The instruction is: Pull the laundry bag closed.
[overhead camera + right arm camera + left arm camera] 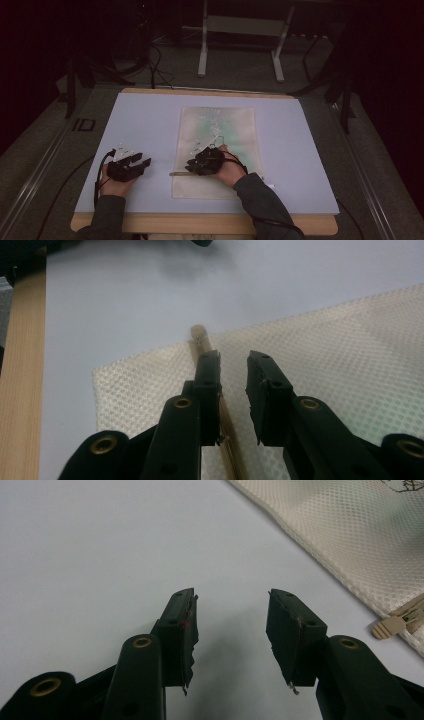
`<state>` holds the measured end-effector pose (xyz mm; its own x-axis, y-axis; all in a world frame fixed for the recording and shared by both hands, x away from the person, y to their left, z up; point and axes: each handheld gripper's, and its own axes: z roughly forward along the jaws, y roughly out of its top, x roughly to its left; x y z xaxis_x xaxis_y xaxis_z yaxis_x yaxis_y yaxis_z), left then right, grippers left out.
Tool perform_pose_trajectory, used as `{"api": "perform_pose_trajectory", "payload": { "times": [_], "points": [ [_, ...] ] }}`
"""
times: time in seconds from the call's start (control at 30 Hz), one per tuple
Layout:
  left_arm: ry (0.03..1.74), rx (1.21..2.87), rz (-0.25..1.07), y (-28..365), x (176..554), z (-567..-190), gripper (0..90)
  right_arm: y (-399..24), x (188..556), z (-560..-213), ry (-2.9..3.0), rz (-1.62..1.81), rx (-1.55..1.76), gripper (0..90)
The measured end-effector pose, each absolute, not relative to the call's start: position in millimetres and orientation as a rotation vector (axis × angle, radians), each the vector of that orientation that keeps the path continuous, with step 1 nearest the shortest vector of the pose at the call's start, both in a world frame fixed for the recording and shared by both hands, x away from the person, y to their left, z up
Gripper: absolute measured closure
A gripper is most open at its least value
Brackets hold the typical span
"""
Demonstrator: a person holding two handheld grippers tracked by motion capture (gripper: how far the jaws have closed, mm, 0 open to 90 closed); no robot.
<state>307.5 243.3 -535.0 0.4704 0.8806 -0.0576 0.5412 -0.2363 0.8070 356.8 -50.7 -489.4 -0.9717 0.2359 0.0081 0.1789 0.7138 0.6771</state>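
At frame centre, the cream mesh bag lies flat on the pale blue mat. The right gripper hovers narrowly parted over its zipper strip; the left gripper rests wide apart at lower left.

A cream mesh bag lies flat on the pale blue mat, slightly right of its middle, its long side running away from the person. The fabric is a fine netting of small holes, with a faint green tint and some thin dark markings near its far half. A thin tan zipper strip runs across the bag near its close end, parallel to the short edge. The strip's rounded end pokes just past the bag's left edge onto the mat. The bag looks empty and unwrinkled.
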Motion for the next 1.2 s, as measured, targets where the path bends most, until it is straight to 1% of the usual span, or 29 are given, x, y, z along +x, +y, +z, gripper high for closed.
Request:
{"api": "perform_pose_trajectory", "payload": {
  "times": [0.2,0.43,1.2],
  "points": [
    [1.188,1.91,0.536,244,307,-534,53.8,-44,357,-490,2.84,1.106,0.329,76.6],
    [1.191,1.902,0.535,246,306,-534,53.8,-32,356,-490,2.843,1.098,0.3,79.9],
    [1.193,1.898,0.535,247,306,-534,53.6,-5,355,-499,2.884,1.087,0.262,78.6]
  ]
}}
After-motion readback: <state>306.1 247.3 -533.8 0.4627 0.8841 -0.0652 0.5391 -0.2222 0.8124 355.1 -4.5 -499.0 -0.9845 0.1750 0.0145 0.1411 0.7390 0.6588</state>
